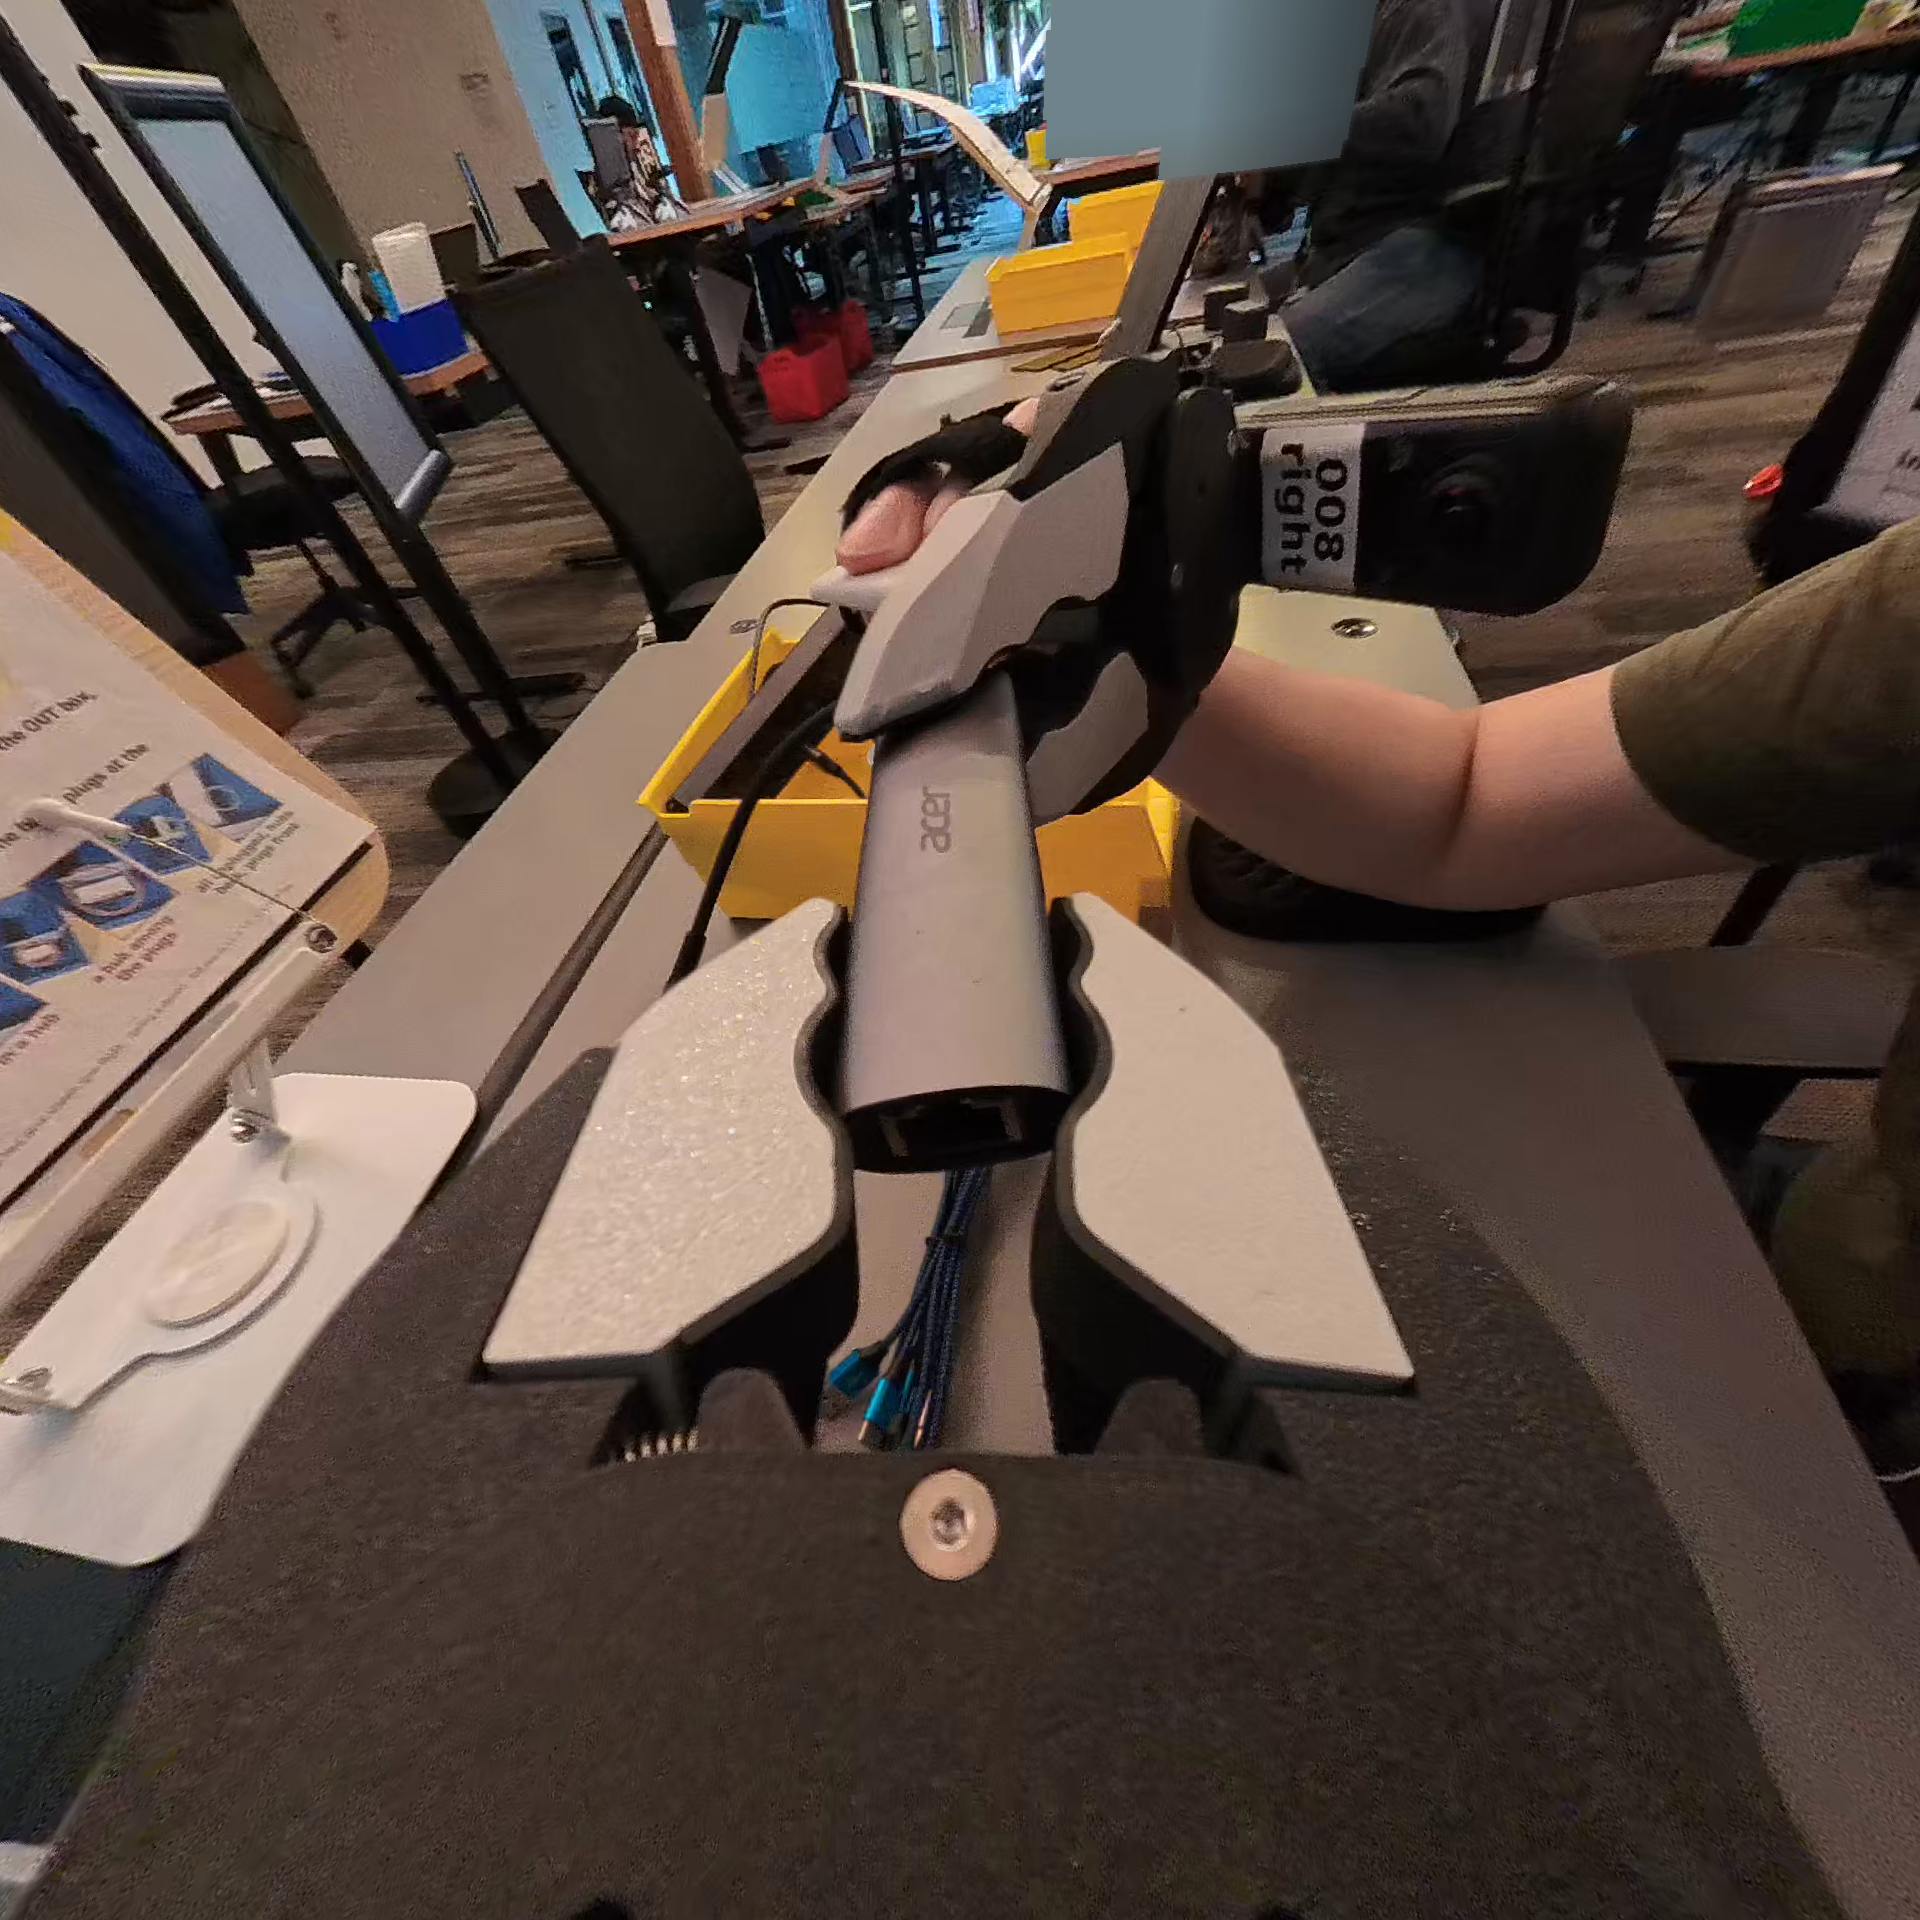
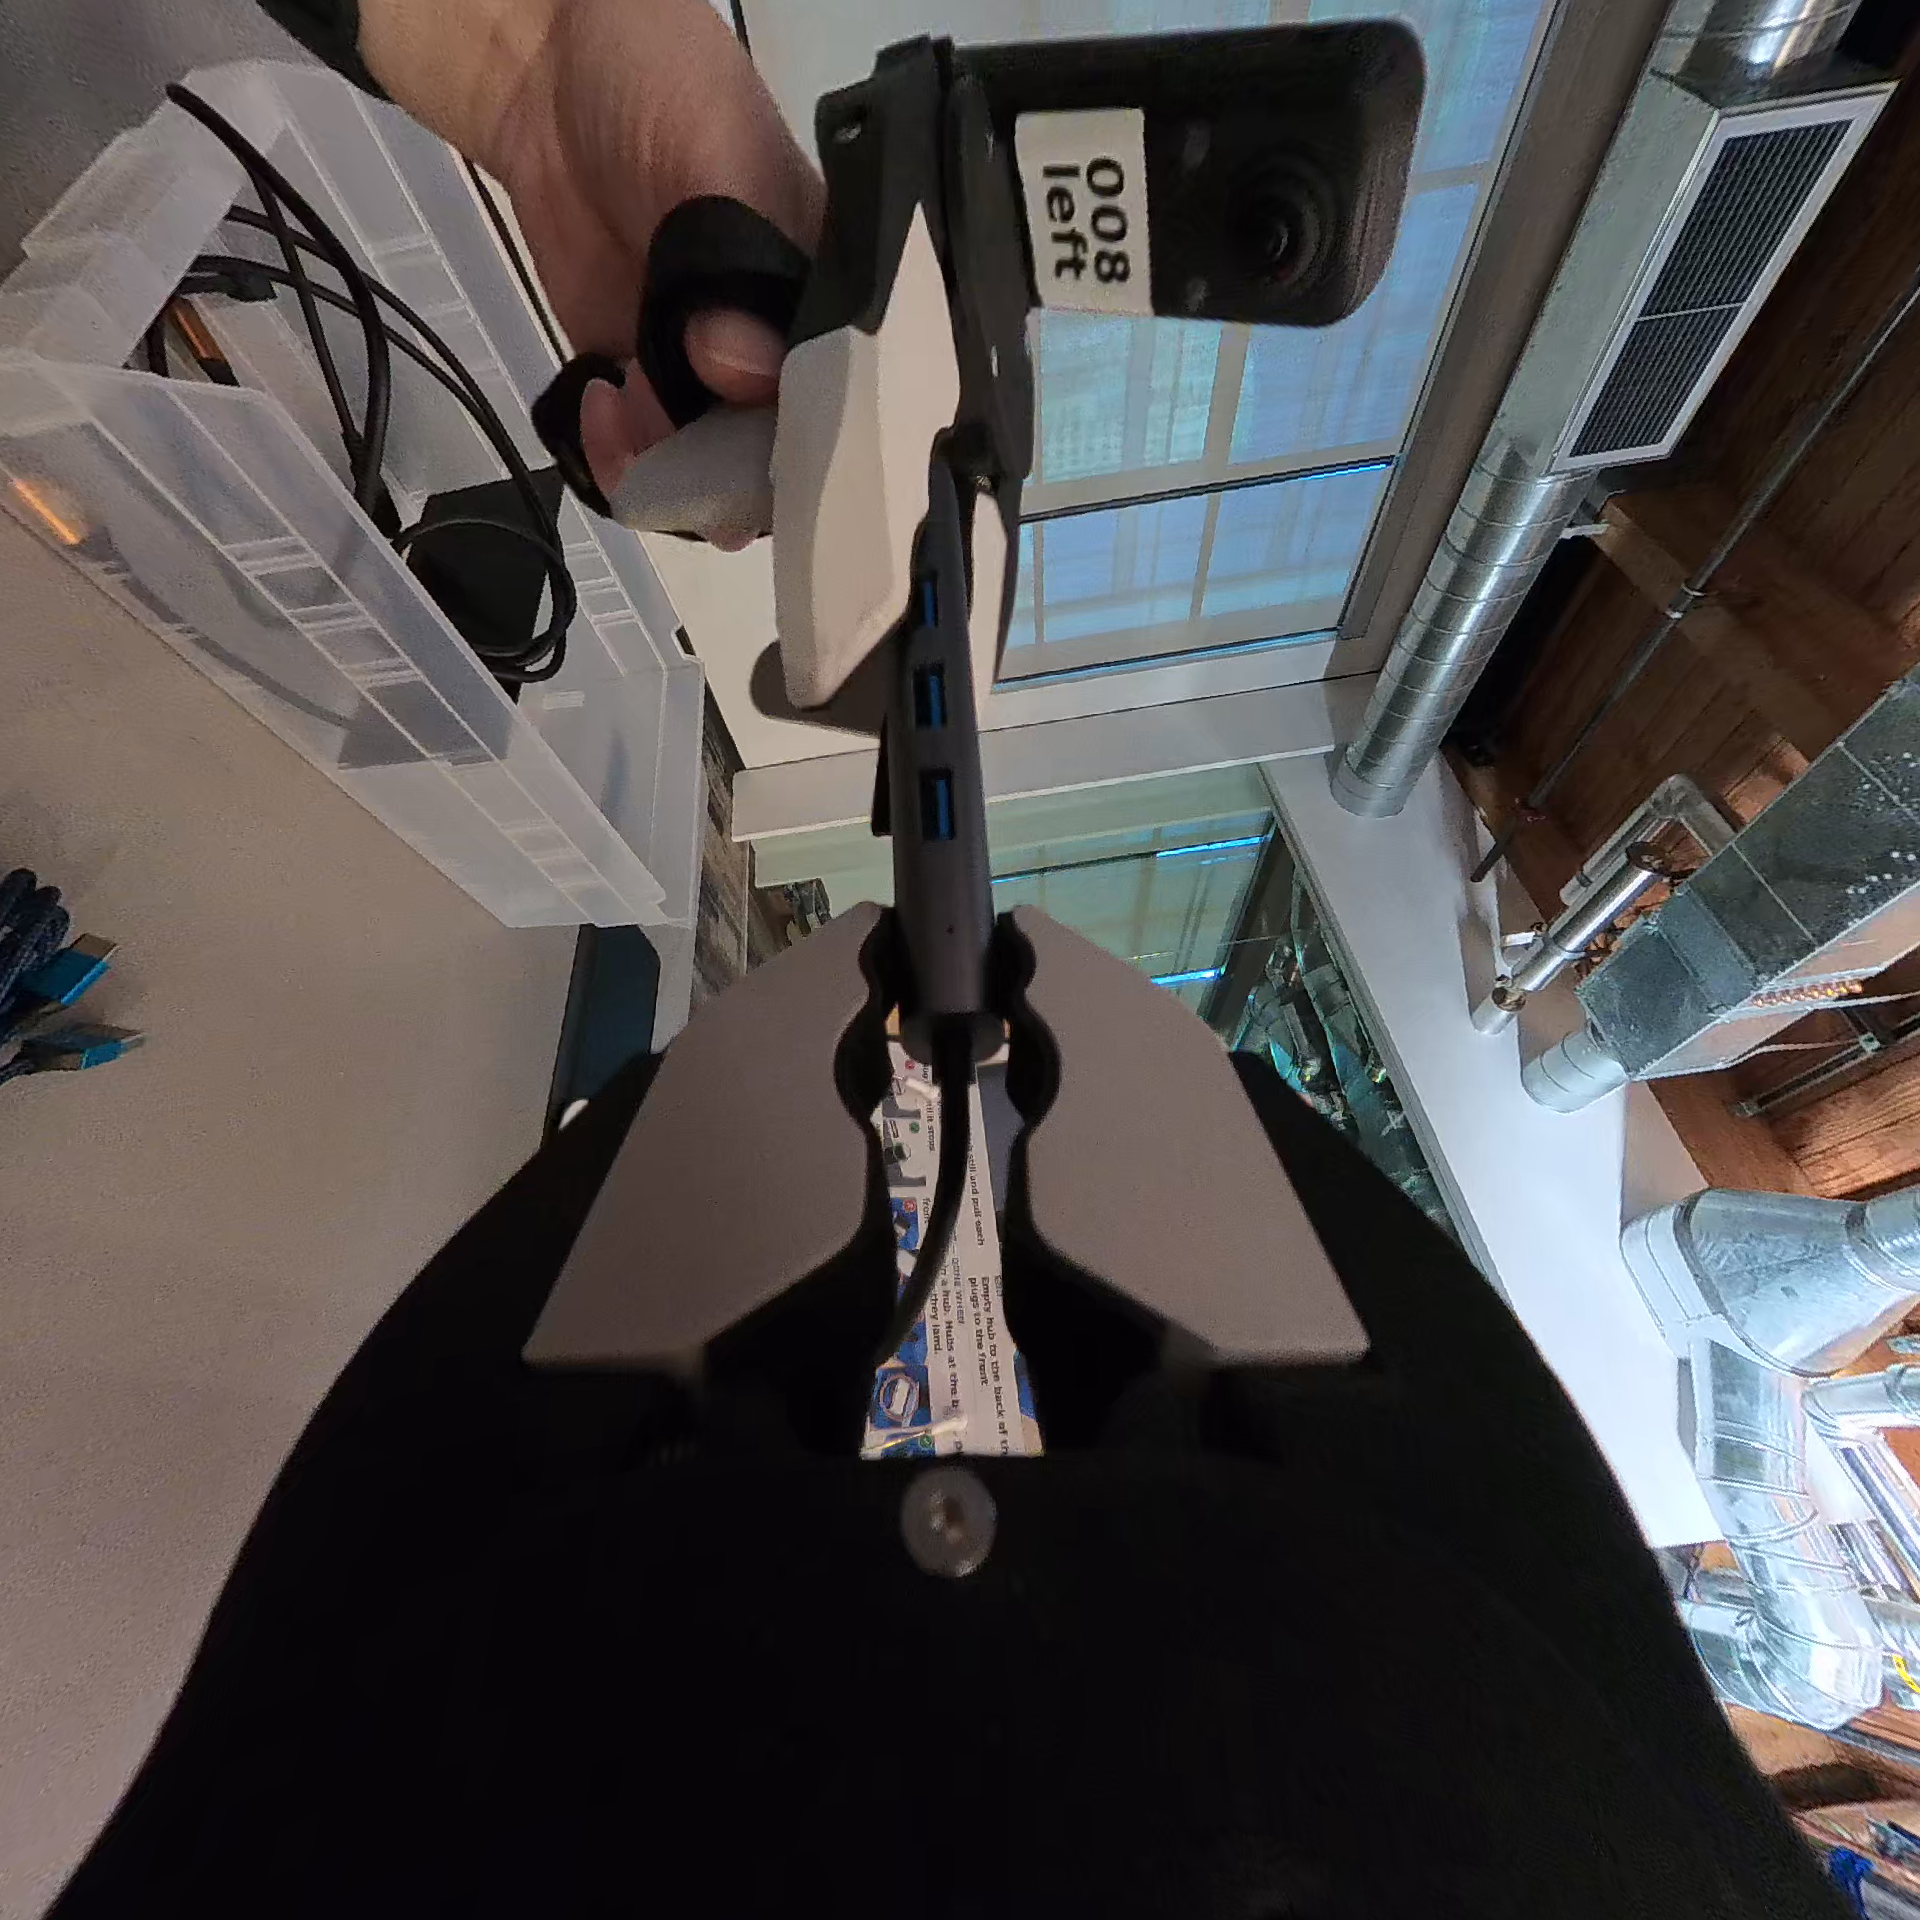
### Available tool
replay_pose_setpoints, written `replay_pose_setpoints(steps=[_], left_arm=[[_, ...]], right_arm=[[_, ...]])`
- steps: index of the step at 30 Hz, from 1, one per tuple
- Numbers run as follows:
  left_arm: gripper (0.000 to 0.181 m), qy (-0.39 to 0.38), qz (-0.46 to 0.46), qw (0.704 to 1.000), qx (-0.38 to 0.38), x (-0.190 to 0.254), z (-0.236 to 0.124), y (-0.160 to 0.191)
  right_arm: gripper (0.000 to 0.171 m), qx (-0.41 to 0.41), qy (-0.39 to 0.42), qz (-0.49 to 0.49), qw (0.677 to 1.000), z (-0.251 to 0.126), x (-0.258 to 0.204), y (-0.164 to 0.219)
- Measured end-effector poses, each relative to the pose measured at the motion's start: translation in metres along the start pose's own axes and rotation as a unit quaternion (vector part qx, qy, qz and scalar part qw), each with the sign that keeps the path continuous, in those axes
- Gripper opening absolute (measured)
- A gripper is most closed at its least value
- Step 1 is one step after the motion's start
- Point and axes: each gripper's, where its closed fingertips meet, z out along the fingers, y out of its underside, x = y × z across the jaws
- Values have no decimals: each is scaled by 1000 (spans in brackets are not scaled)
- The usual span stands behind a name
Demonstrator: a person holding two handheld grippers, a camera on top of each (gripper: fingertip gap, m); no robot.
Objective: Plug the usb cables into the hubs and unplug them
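Both claws are pinching the long grey metal hub (image 1: pixel 951 935), lifted above the worktop (image 1: pixel 1455 1091): left claw (image 1: pixel 951 1023) at one end, right claw (image 2: pixel 945 961) at the other (blue sockets empty). Best is keeping it steady while one claw is letting go for the blue braided cables (image 1: pixel 930 1309).

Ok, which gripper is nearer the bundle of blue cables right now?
Left. The left gripper holds one end of the hub above the blue cable bundle; the right gripper clamps the hub's far end, over the yellow bin.
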Motion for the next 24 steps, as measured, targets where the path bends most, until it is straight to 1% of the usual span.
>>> replay_pose_setpoints(steps=[3,9,13,19,22,24], left_arm=[[36,-9,9,1000,-14,-1,1,3],[36,-17,-9,1000,-3,-6,2,1],[36,-34,-16,999,6,-14,1,1],[37,-53,-31,998,25,-26,-11,-2],[36,-86,-38,995,41,-40,-27,-7],[36,-115,-44,991,49,-51,-43,-8]], right_arm=[[18,-3,-1,-3,1000,0,-1,2],[18,-23,17,-9,1000,3,2,8],[26,-33,37,5,999,4,8,14],[30,-31,63,57,996,1,20,21],[29,-28,81,111,990,-2,30,26],[26,-24,81,163,983,-4,35,29]])
